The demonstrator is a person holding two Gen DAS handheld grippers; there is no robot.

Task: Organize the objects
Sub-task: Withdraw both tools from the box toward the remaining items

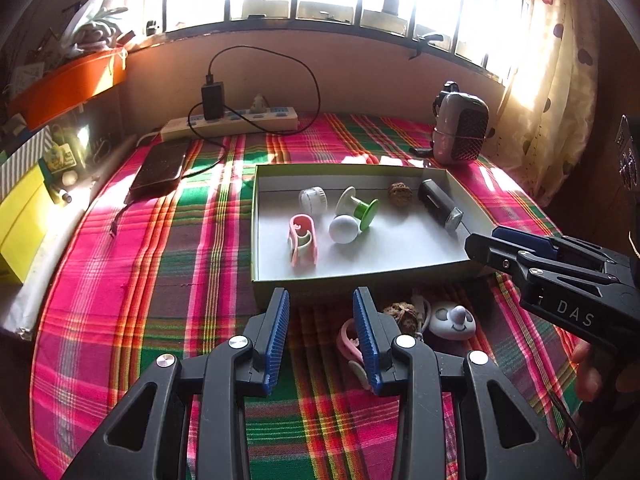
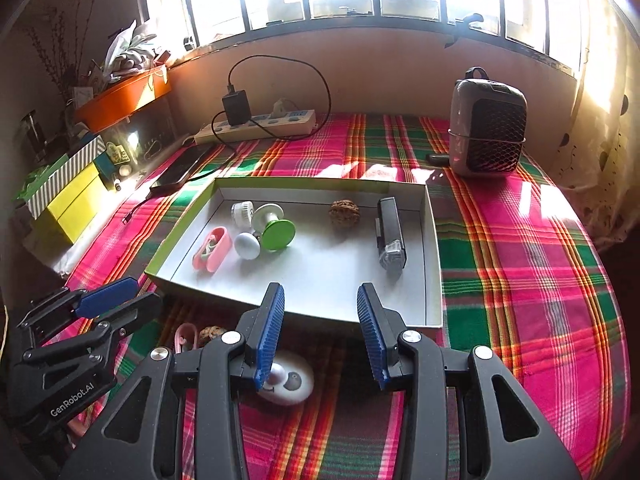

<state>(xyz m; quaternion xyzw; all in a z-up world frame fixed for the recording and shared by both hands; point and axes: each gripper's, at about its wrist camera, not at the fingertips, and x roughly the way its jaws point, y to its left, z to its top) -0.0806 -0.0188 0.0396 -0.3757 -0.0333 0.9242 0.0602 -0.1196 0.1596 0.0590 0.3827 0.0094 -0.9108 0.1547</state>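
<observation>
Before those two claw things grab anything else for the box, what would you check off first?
1. Left gripper open and holding nothing: ok.
2. Right gripper open and holding nothing: ok.
3. Things left outside the box: pink clip, walnut and white mouse toy lie on the cloth: ok.
4. Room in the box: bare floor along its near side: ok.
5. Mouse toy between the right gripper's fingers: it lies beneath the left finger, off centre: not ok.
6. Pink clip reachable: partly hidden behind the left gripper's finger: cannot tell.

My right gripper (image 1: pixel 480 246) read "DAS" on its side; my left gripper (image 2: pixel 132 296) read "GenRobot.AI".
</observation>
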